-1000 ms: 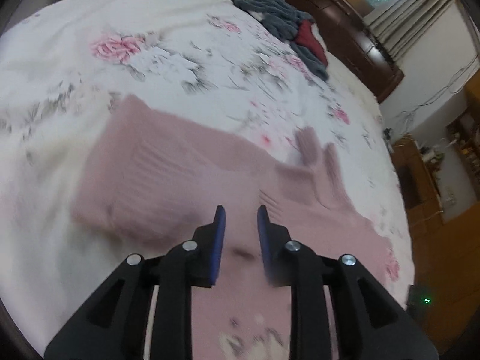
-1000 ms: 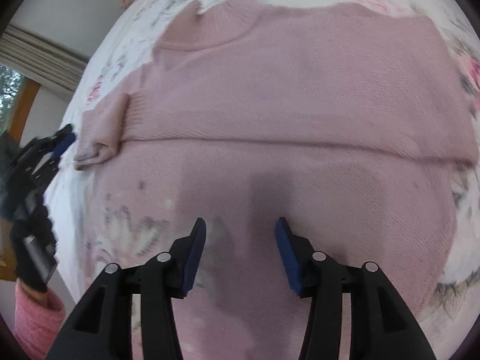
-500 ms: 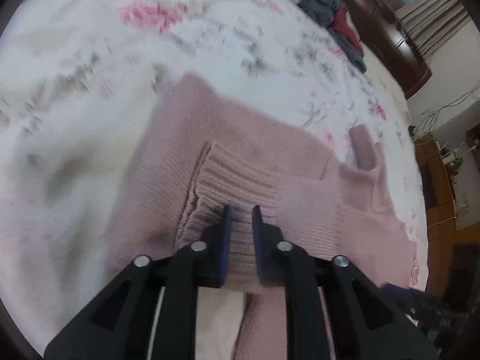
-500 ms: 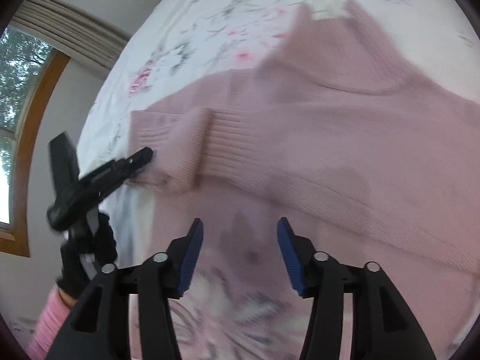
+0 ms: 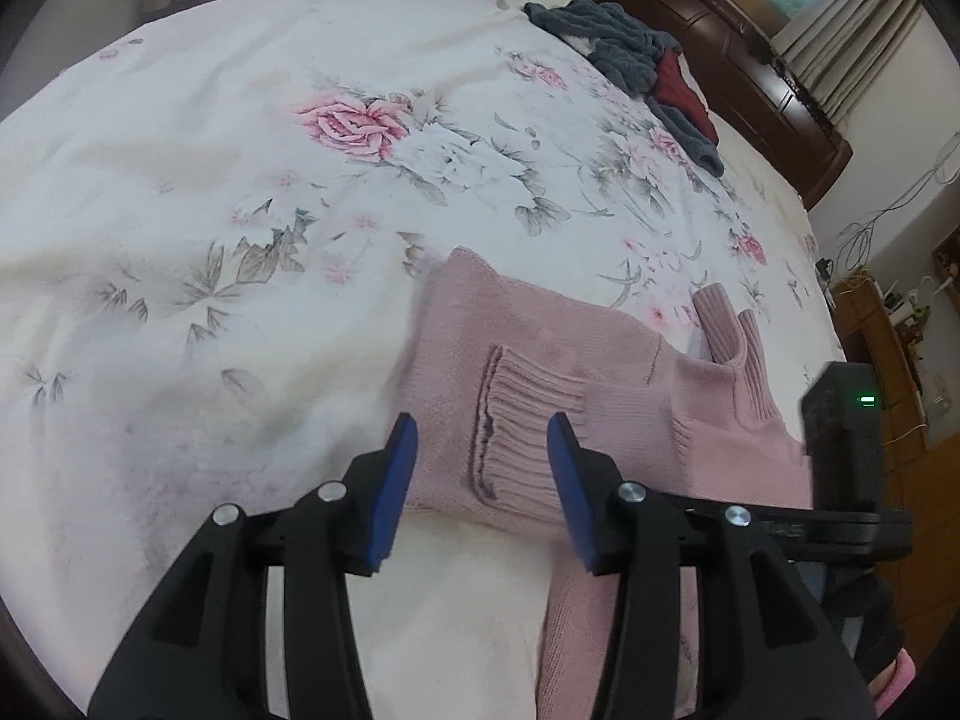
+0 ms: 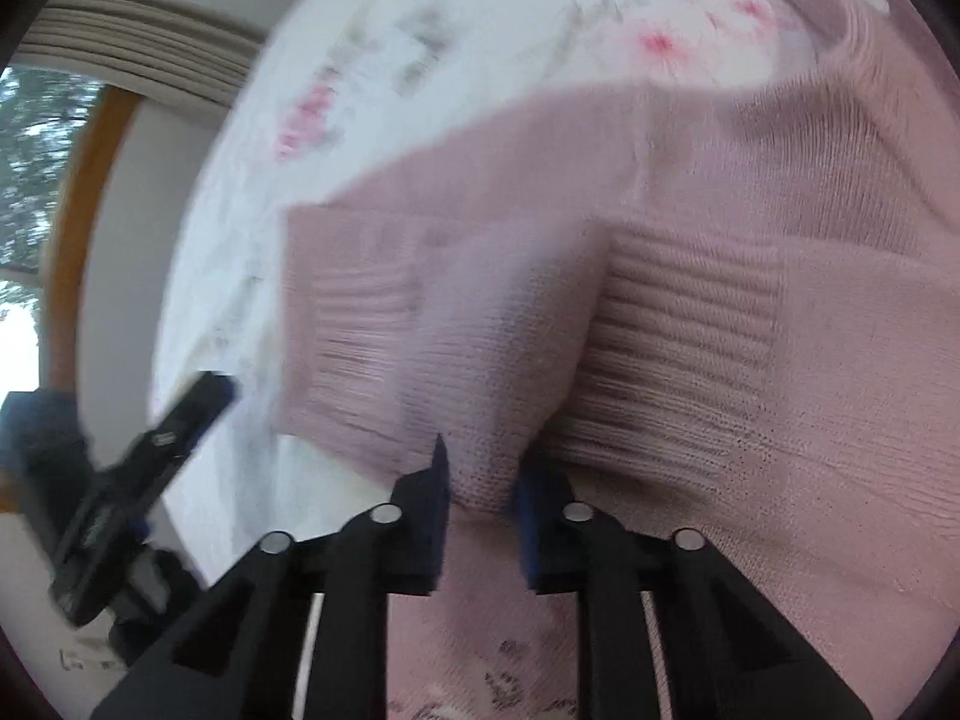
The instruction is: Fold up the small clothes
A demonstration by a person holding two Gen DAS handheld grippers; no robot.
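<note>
A pink knitted sweater (image 5: 558, 360) is being laid out on the flowered bedspread (image 5: 240, 150), close to the near edge of the bed. Its ribbed collar (image 5: 729, 336) is being shown standing up on the far side of the sweater, and a ribbed sleeve cuff (image 5: 516, 438) is being seen folded across the sweater's body.

The left gripper (image 5: 483, 489) is being held just in front of that cuff with its blue-padded fingers (image 5: 393, 486) spread wide apart; nothing is being gripped between them, and the cuff is being framed in the gap beyond the tips.

In the right wrist view, which is blurred, the right gripper (image 6: 483, 519) is being pressed into the sweater (image 6: 660, 330) beside the ribbed cuff, with its fingers drawn close together and a raised ridge of pink knit being pinched between them. The left gripper (image 6: 138, 480) is being shown at the left of the sweater there, off the fabric's edge.

Beyond the sweater, toward the dark wooden headboard (image 5: 750, 66), a heap of grey clothing (image 5: 624, 54) with a red garment (image 5: 681, 87) is being left lying on the bedspread, well apart from the sweater.
</note>
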